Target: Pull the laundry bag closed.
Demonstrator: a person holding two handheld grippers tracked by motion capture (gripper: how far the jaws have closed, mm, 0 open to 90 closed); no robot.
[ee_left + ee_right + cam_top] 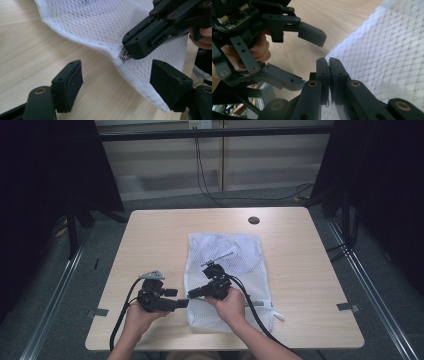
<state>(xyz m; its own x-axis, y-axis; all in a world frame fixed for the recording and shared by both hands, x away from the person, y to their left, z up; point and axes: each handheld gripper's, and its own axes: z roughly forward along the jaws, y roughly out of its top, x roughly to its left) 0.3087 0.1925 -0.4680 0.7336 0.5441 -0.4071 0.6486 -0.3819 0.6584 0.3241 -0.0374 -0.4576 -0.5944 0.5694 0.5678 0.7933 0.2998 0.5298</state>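
White mesh laundry bag [225, 270] lies flat mid-worktop [150, 235], long axis running away from the person, near end close to the front edge. Right tongs [191, 294] clenched on the bag's left edge, pinching a small metal zipper pull [124, 55]; in the left gripper view that corner of mesh lifts slightly off the wood. Left tongs [183, 303] released, jaws spread wide, just beside the right tongs at the same bag edge, one jaw over bare wood, the other over mesh, not touching the bag as far as can be told. Left hand [137, 312] and right hand [231, 302] grip the tool bodies. Dark grommet hole [253, 220] near worktop's far edge.
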